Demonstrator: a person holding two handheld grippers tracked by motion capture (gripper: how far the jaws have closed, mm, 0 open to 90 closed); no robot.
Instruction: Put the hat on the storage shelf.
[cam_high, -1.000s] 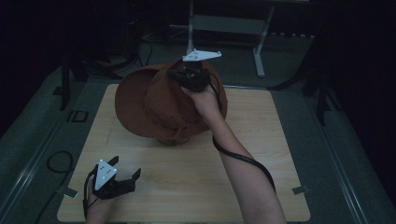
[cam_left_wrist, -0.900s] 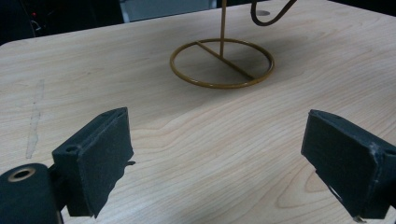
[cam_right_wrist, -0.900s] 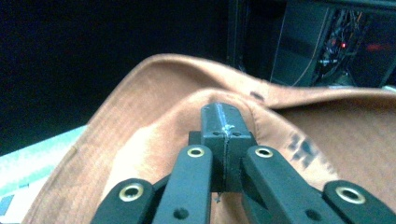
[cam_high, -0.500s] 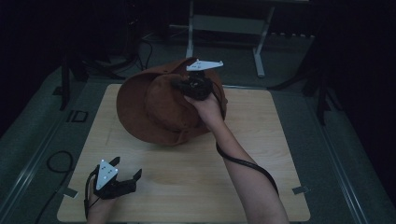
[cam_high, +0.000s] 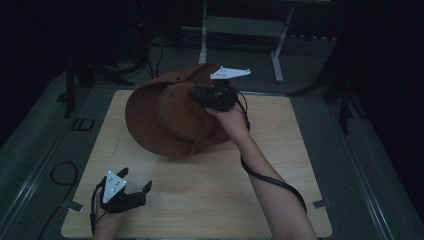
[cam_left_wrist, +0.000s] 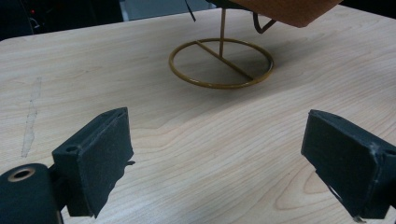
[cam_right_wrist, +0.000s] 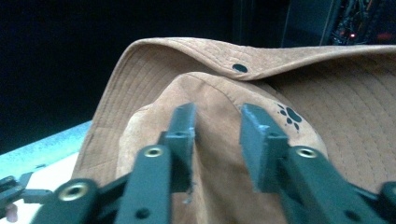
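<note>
Dim surroundings frame a pale wooden table (cam_high: 200, 200). A brown hat (cam_high: 170, 120) sits tilted on a brass wire stand (cam_left_wrist: 221, 63) at the far centre of the table. The right gripper (cam_right_wrist: 217, 128) is over the crown; its jaws have just been opening, with crown fabric between them and no pad visibly pressing. The left gripper (cam_high: 134, 186) rests released near the table's near-left edge. Risk: the tilted hat may slide off the stand, or snagged fabric may drag it.
</note>
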